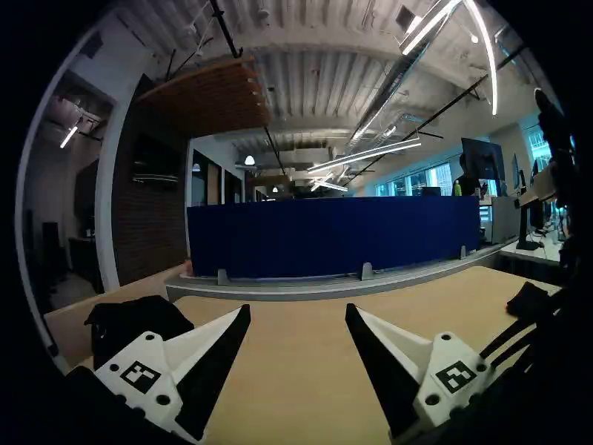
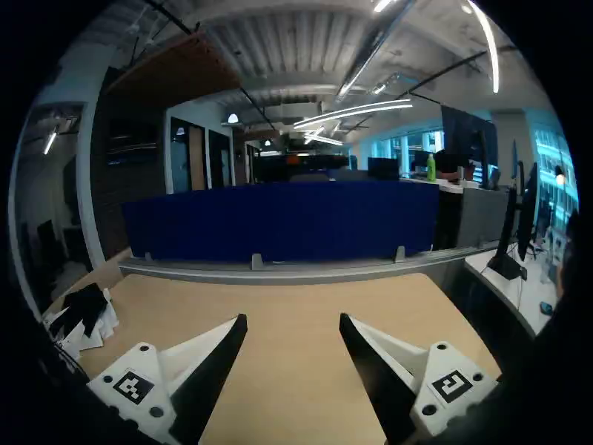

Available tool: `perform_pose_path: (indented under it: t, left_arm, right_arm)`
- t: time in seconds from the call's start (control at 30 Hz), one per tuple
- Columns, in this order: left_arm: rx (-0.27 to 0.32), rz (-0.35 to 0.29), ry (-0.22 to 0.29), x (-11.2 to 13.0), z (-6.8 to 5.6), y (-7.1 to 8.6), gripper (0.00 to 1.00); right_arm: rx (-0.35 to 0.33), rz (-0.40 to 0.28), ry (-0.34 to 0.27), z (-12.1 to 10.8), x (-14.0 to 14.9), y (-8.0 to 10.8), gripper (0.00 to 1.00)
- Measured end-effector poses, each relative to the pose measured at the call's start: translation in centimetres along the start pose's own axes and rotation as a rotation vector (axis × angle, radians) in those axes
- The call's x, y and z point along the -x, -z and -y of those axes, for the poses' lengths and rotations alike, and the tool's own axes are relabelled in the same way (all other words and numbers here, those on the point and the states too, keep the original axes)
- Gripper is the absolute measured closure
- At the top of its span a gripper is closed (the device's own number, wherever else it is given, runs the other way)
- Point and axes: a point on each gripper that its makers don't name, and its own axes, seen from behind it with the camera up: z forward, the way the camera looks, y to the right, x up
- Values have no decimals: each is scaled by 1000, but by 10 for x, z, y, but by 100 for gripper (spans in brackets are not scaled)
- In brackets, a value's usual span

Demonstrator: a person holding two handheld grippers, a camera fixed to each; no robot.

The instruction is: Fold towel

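Fingers of our left gripper [image 1: 296,326] stand spread, nothing between them, above the tan table [image 1: 296,371]. A black cloth bundle [image 1: 137,322] lies just beside them. Our right gripper [image 2: 293,334] is likewise spread. Beyond, we see a blue partition [image 1: 333,233].

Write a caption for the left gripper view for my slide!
Left hand-held gripper, open, above a wooden table, with a dark bundle beside it and a blue divider behind.

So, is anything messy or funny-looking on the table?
A bit. At the left edge of the wooden table, a black crumpled thing lies on white sheets that are fanned out untidily. Nothing looks spilled or broken.
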Motion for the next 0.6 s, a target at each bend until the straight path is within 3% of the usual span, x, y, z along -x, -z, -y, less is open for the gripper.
perform_pose_path:
  t: [0.1, 0.4, 0.6]
  left_arm:
    - [5, -11, -10, 13, 4, -4, 5]
    - [-5, -4, 23, 68, 17, -14, 5]
    - [2, -6, 35, 87, 16, -17, 5]
  right_arm:
    - [-2, -3, 11, 6, 4, -6, 3]
    - [12, 7, 41, 14, 35, -19, 3]
    - [6, 25, 67, 23, 49, -28, 4]
